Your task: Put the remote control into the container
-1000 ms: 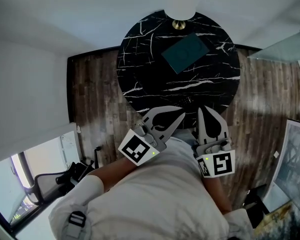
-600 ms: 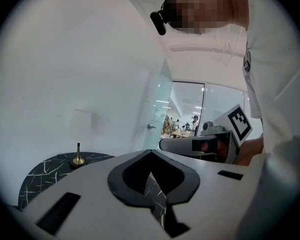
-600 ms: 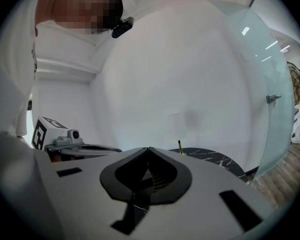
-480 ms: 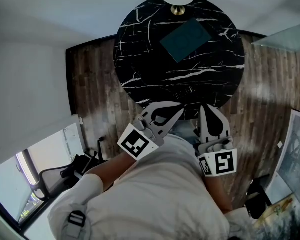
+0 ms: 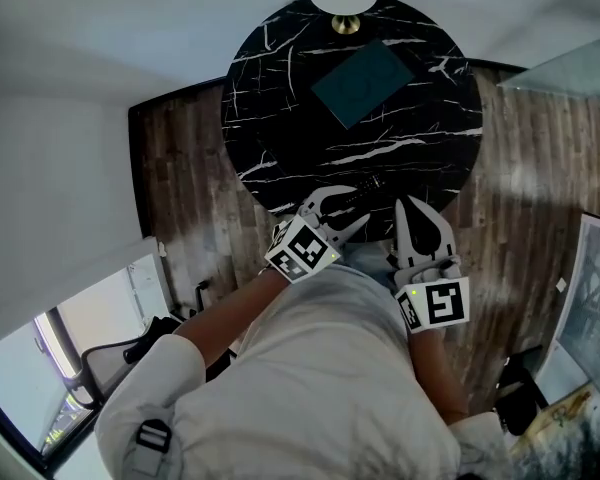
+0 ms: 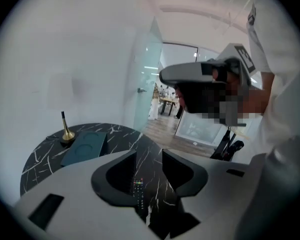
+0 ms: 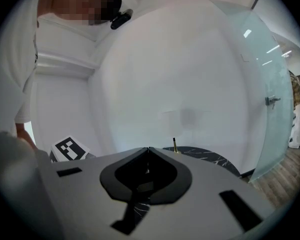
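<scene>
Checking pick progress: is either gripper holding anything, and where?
Nothing held: the left gripper has just been opening its jaws, the remote control showing between them, ungripped; right gripper shut, empty.

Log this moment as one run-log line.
left gripper: jaws just opening, remote control seen between them, ungripped | right gripper: shut, empty | container: no remote inside

table [image 5: 280, 118]: black, white veins | container [image 5: 361, 81]: teal | remote control [image 6: 138, 190]: black (coloured buttons)

No words or numbers are readable; the left gripper [image 5: 350, 206] and right gripper [image 5: 407, 206] bear only square markers [image 5: 302, 251]; the remote control [image 6: 138, 190] print seems too small
</scene>
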The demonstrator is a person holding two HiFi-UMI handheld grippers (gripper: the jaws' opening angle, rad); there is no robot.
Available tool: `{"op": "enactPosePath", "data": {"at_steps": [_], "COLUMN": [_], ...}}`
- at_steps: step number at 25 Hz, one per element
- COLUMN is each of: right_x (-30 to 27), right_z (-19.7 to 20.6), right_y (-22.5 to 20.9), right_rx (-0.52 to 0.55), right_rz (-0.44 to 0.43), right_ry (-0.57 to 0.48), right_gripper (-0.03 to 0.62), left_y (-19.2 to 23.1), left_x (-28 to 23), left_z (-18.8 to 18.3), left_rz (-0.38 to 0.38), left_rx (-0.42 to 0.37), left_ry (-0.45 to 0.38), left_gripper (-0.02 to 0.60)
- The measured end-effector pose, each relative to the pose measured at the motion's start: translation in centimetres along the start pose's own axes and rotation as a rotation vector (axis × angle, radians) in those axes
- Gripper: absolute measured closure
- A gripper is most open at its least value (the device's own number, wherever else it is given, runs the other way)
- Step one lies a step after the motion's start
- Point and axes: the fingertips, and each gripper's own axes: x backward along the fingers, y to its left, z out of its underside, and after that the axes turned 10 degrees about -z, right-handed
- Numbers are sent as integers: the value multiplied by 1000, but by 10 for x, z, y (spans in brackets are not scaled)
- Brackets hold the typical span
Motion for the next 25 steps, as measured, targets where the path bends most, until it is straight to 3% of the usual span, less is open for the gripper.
{"op": "enactPosePath", "data": {"at_steps": [8, 13, 17, 25], "right_x": [-25, -39, -44, -40], "right_z": [56, 76, 82, 86], "right_y": [-28, -33, -36, -37], "right_rx": [20, 29, 22, 1], "right_rz": [19, 6, 8, 15], "right_ry": [119, 162, 168, 170], "right_gripper": [585, 585, 585, 585], "left_y": [6, 15, 15, 5], "left_x": [-83, -118, -137, -154], "left_z": [120, 175, 195, 208], "left_rz": [35, 29, 43, 69], "left_rx": [-184, -178, -194, -245], "left_ry": [319, 460, 518, 575], "left_gripper": [368, 357, 325, 319]}}
